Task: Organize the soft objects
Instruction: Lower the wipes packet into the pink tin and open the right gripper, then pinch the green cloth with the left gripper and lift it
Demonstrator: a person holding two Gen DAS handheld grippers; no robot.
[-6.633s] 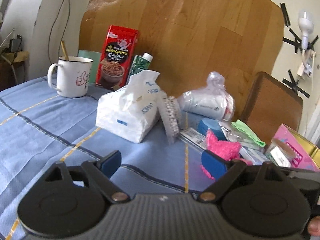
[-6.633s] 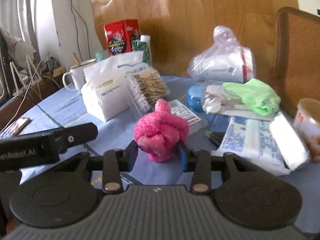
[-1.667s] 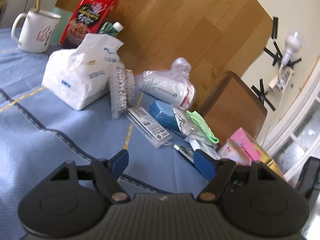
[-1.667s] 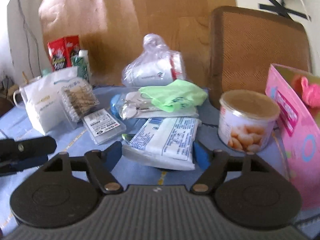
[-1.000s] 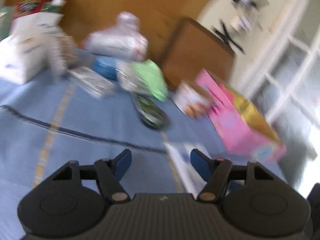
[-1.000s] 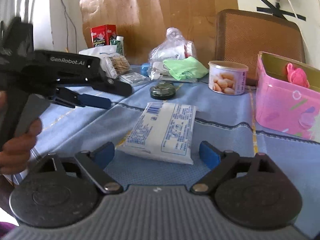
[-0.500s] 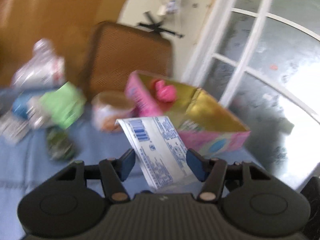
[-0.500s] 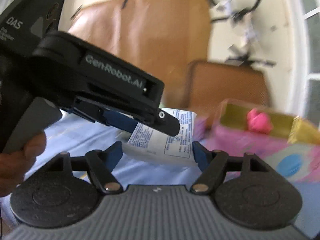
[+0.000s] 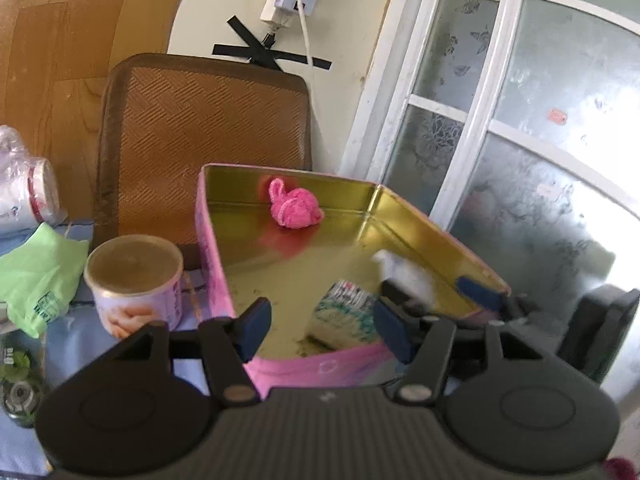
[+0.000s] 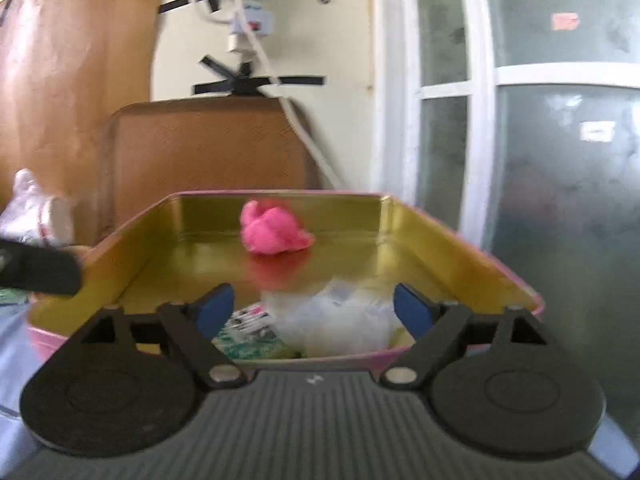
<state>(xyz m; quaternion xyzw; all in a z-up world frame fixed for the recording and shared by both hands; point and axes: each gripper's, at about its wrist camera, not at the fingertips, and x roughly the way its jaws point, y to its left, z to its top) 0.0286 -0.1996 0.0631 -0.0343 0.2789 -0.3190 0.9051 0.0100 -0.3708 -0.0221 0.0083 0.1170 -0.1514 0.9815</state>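
A pink tin box with a gold inside (image 9: 218, 264) (image 10: 460, 248) stands on the blue cloth. A pink knitted toy (image 9: 294, 209) (image 10: 274, 232) lies at its far end. A soft white tissue pack (image 9: 348, 312) (image 10: 332, 318) lies in its near end. My left gripper (image 9: 322, 326) is open and empty at the box's near rim. My right gripper (image 10: 314, 312) is open over the pack, not touching it; its fingers (image 9: 478, 294) also show in the left wrist view at the box's right wall.
A round can (image 9: 134, 280) stands left of the box. A green cloth (image 9: 38, 264), a bagged white roll (image 9: 24, 196) and a small round tin (image 9: 18, 384) lie further left. A brown chair back (image 9: 204, 136) and a window (image 9: 520, 140) are behind.
Both grippers carried the tissue pack from the table over to the box. The pack now lies in the box and both grippers have opened and let go.
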